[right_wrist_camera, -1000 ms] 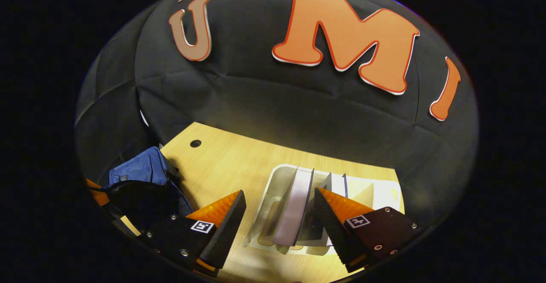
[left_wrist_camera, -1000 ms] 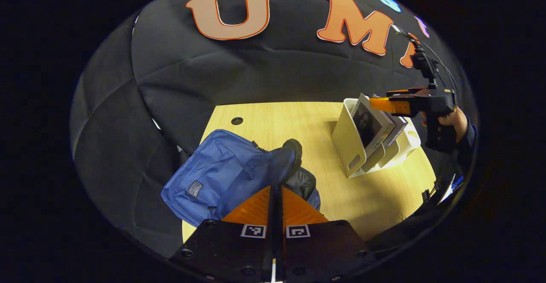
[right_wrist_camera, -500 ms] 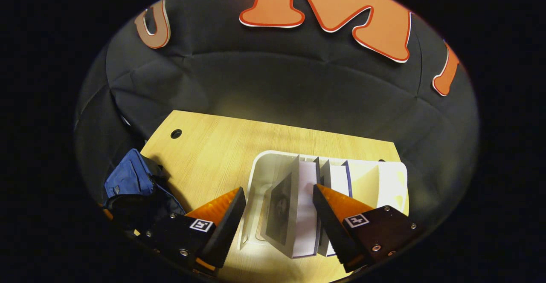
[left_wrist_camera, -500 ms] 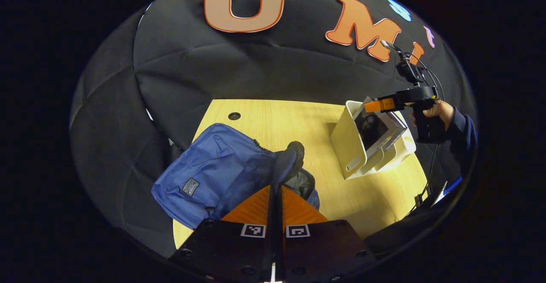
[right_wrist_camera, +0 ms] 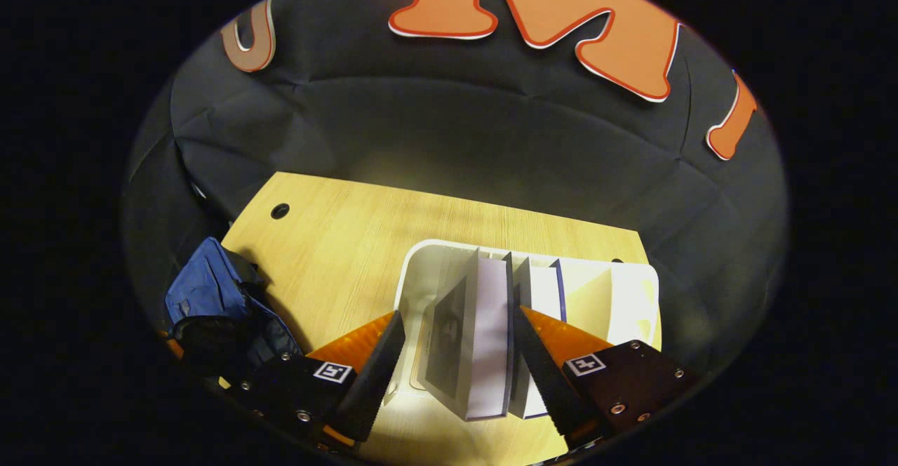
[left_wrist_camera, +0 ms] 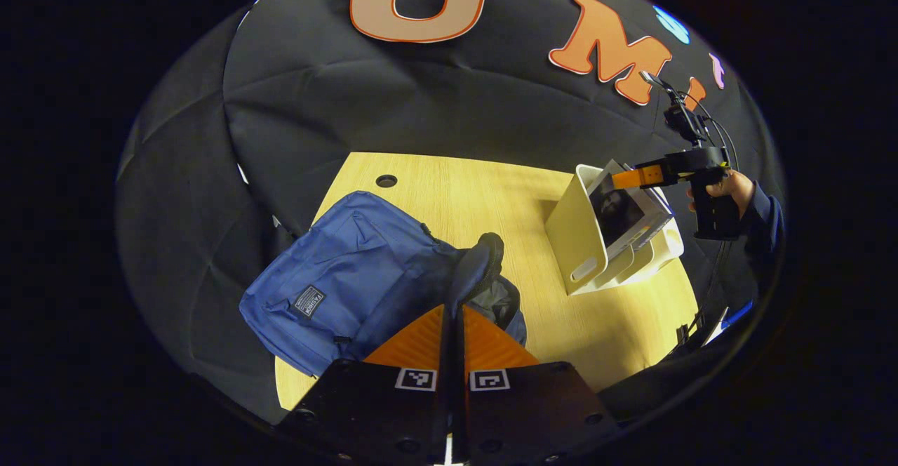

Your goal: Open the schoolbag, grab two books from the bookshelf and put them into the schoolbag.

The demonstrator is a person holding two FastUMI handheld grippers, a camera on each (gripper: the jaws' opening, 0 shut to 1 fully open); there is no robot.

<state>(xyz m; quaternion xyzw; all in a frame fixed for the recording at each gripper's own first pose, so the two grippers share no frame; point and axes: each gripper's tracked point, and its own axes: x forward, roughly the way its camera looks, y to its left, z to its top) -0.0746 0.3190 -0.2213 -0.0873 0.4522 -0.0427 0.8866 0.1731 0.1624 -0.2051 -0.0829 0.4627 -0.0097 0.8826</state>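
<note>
Blue schoolbag [left_wrist_camera: 337, 276] lying unzipped on table; two books [right_wrist_camera: 484, 336] stood upright in white bookshelf [left_wrist_camera: 572, 231]

Right gripper [right_wrist_camera: 456, 361] lowered; open fingers now straddle first book [right_wrist_camera: 470, 340].

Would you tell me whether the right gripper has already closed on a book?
No: in the right gripper view the right gripper is open, its fingers either side of the book with gaps showing.

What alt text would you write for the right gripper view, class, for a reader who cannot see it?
The right gripper, fingers open, straddles an upright book in a white bookshelf on a wooden table. A second book stands beside it, and a blue schoolbag lies at the left.
</note>
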